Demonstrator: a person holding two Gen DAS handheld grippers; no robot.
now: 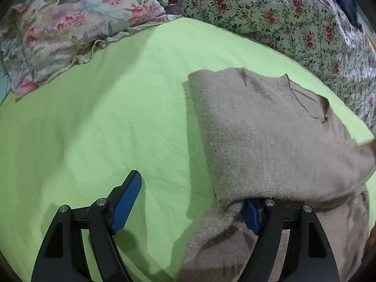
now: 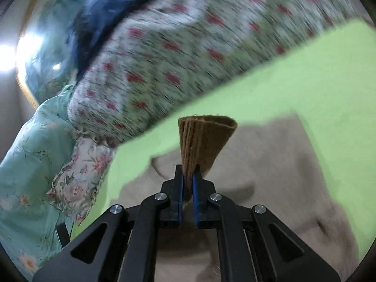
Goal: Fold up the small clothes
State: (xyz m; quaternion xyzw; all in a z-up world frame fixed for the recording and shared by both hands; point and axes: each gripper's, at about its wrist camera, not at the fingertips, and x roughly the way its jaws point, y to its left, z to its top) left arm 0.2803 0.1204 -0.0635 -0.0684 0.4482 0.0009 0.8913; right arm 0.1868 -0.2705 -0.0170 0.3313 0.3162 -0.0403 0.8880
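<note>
Item one, the beige knit sweater (image 1: 265, 138): I find it lying on the lime-green bedsheet (image 1: 105, 122), toward the right of my left wrist view, its left side already folded in to a straight edge and its ribbed neckline (image 1: 303, 98) pointing away from me. The near part of the garment rises in a fold over the right finger of my left gripper (image 1: 188, 202), whose blue pad (image 1: 251, 218) is partly hidden beneath the knit.

Item two, my left gripper: jaws spread wide; the left finger hangs over bare sheet, the right is tucked under the fold. It pinches nothing that I can see.

Item three, my right gripper (image 2: 187, 185): fingers pressed together on a brown ribbed cuff (image 2: 204, 141), which stands up from the jaws like a small cone. The rest of the sweater (image 2: 270, 164) spreads below and beyond it on the sheet (image 2: 317, 82).

Surroundings: a pastel floral pillow (image 1: 70, 30) at the sheet's far left; a quilt printed with small red flowers (image 1: 282, 18) bordering the far side, close behind the neckline; dark blue cloth (image 1: 345, 2) atop that quilt. My right view, heavily blurred, adds teal floral fabric (image 2: 25, 169) at the left edge and a bright light (image 2: 7, 58).
</note>
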